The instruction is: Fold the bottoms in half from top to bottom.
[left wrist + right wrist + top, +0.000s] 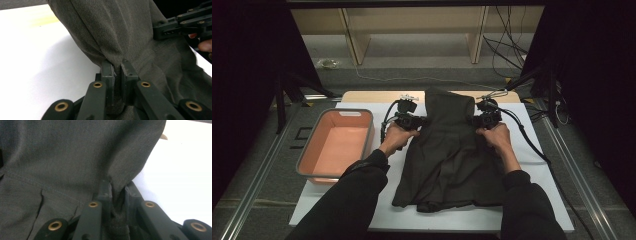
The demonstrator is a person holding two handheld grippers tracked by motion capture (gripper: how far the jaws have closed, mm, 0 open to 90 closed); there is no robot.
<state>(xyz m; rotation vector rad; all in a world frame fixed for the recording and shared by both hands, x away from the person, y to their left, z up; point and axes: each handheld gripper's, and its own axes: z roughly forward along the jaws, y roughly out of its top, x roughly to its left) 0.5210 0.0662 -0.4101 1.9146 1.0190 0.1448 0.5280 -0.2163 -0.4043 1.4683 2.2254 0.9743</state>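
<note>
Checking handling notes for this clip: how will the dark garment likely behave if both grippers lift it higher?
The dark garment is probably floppy: it drapes and creases between the left gripper and right gripper. Likely light, since small pinches raise its far end. Its lower part would probably drag across the white table.

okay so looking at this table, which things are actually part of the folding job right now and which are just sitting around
In the job:
- dark grey garment, lifted at its far part
- left gripper, shut on the garment's left edge
- right gripper, shut on its right edge
- white table cover under the garment

Lying about:
- orange bin, left of the garment
- cables on the floor beyond the table
</note>
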